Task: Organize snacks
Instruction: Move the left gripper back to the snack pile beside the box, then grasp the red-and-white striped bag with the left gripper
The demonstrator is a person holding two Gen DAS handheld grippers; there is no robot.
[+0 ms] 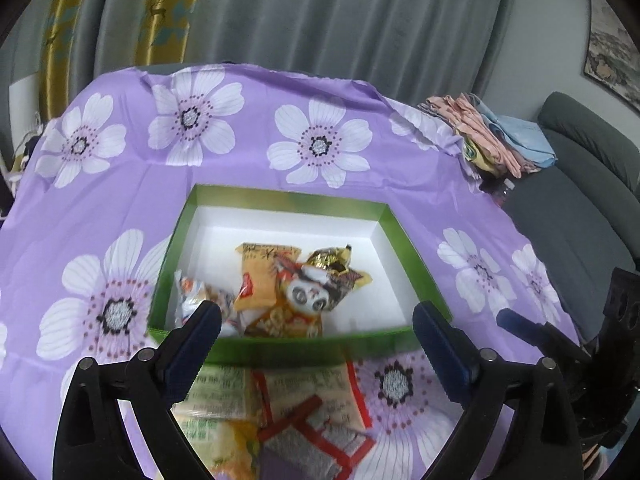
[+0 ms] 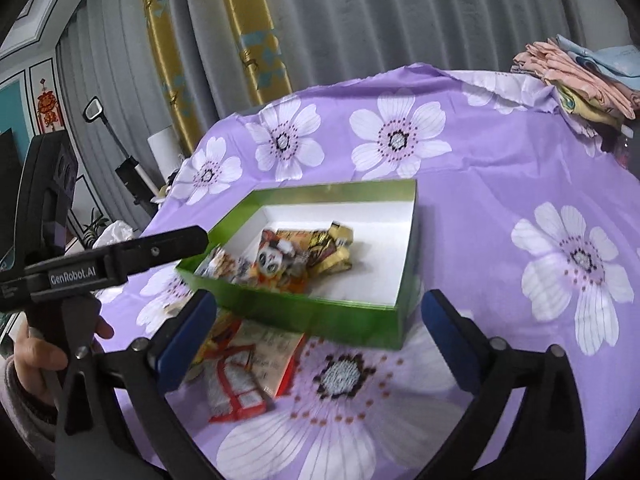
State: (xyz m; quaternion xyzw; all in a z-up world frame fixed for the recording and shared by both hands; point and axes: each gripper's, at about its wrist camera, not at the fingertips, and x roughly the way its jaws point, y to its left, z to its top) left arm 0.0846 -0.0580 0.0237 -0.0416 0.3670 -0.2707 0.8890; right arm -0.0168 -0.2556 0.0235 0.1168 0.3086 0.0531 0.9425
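Both hand-held grippers, left and right, gape wide and empty; loose snack packets lie just short of the green box, nearer the left.

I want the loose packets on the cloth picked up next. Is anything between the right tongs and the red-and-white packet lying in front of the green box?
Nothing visible does. The right tongs stand open above the red-and-white packet, which lies uncovered on the purple cloth. The green box sits behind it.
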